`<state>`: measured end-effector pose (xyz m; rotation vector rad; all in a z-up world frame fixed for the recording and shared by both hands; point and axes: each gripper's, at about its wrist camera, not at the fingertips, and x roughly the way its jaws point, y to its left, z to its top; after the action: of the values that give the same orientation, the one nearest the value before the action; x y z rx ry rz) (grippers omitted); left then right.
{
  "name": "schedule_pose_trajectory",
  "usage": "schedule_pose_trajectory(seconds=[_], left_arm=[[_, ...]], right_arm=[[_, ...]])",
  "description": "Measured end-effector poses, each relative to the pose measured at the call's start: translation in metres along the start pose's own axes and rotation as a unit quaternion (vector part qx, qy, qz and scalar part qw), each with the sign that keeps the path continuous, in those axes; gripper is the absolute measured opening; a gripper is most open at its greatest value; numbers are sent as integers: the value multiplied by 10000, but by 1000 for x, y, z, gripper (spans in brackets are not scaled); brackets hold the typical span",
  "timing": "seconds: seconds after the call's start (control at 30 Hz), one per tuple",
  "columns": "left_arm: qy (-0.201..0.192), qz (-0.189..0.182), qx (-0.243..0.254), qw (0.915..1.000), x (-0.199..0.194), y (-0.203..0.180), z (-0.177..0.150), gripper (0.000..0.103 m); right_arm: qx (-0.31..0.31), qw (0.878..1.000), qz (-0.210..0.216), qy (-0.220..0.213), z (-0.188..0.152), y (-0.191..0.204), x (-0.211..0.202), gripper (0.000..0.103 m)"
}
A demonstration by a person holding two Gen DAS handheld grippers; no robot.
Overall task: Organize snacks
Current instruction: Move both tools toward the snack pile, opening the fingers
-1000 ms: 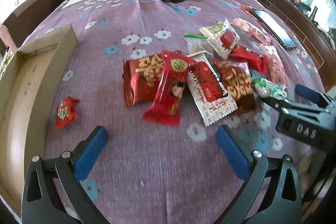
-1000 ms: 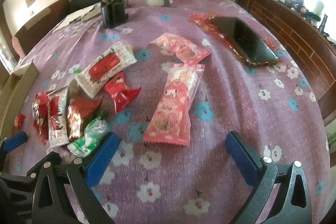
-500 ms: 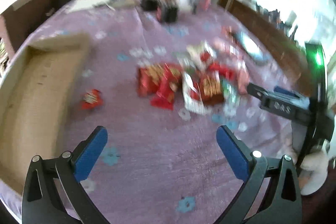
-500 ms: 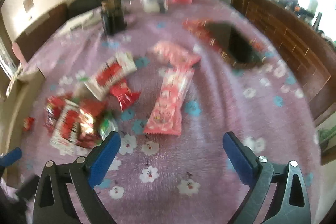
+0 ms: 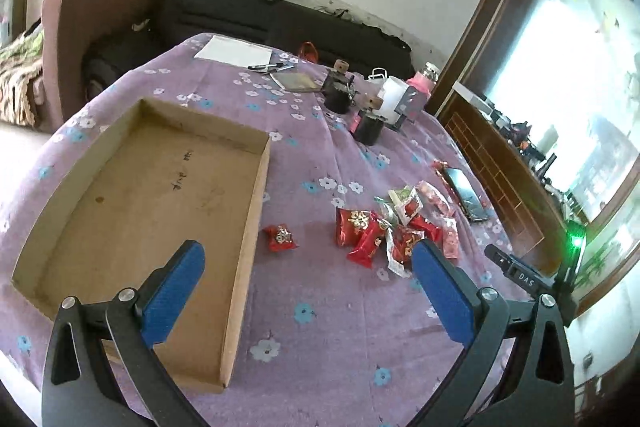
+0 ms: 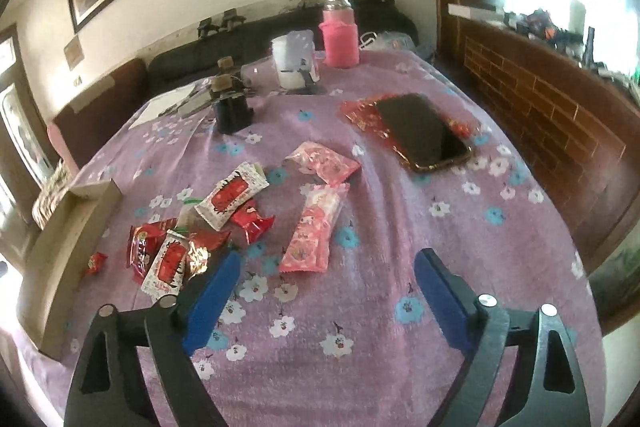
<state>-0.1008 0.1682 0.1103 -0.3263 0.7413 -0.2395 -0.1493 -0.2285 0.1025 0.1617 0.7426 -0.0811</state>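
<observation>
Cardboard tray (image 5: 132, 187), shallow, brown, open-topped, lay flat at left of the left wrist view; nothing inside but pen marks on its floor. Small red candy (image 5: 281, 237) lay alone just right of the tray wall, apart from the rest. Pile of red snack packets (image 5: 376, 233) sat at centre right, overlapping, flat on the cloth. In the right wrist view, a white-and-red packet (image 6: 232, 195) lay atop the pile's upper edge; two pink packets (image 6: 316, 229) lay at frame centre, beside the pile, one long, one shorter above it.
</observation>
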Motion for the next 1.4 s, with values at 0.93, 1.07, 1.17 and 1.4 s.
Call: schedule_pose_trajectory(seconds=[0.93, 1.07, 1.17, 1.4], left_arm=[[374, 86, 1013, 9941, 42, -66, -30, 103], [400, 201, 1240, 9913, 46, -74, -25, 103], [440, 271, 1309, 9900, 55, -77, -20, 103], [809, 274, 1419, 9862, 96, -89, -29, 98]], right_arm=[[106, 9998, 138, 88, 20, -14, 28, 86], [29, 9991, 127, 394, 26, 3, 65, 80], [15, 9989, 45, 476, 24, 5, 81, 77], [348, 9967, 412, 605, 19, -9, 94, 58]])
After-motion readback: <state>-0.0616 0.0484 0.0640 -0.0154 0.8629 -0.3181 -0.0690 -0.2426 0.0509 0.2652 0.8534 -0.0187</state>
